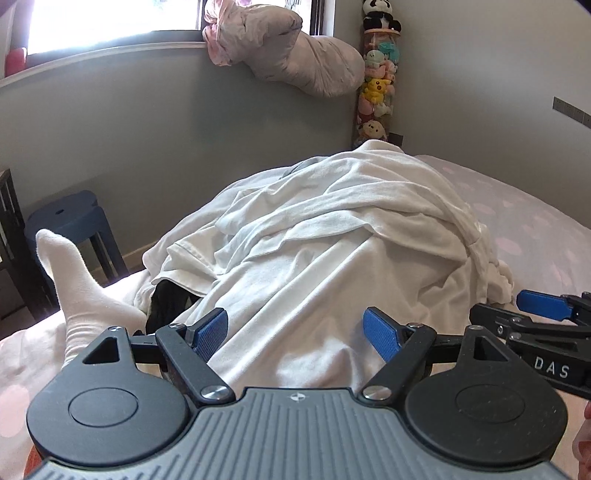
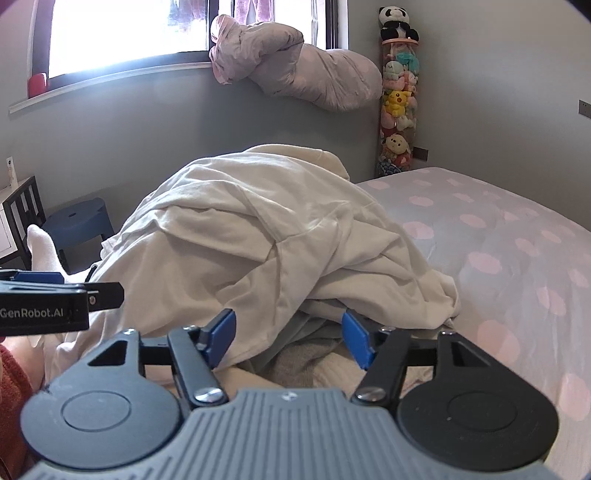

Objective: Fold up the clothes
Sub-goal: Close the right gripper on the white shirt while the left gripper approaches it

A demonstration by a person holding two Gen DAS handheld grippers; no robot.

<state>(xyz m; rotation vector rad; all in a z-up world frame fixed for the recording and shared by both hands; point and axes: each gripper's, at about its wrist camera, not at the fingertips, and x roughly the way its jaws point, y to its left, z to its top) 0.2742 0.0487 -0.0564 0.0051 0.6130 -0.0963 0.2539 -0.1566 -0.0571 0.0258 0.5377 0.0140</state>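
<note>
On the bed with the pink-spotted sheet (image 2: 498, 236) lies a rumpled heap of white cotton clothes (image 1: 332, 236); left tongs (image 1: 295, 332) and right tongs (image 2: 288, 336) hover over its near edge, both gaping wide, empty.

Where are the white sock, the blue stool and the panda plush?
white sock (image 1: 72, 273), left wrist view, on its middle
blue stool (image 1: 68, 216), left wrist view, on the seat top
panda plush (image 2: 396, 18), right wrist view, on its head

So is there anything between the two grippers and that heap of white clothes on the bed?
Nothing visible. The left gripper and the right gripper are both open, right at the near edge of the white clothes pile, with only fabric ahead.
</note>
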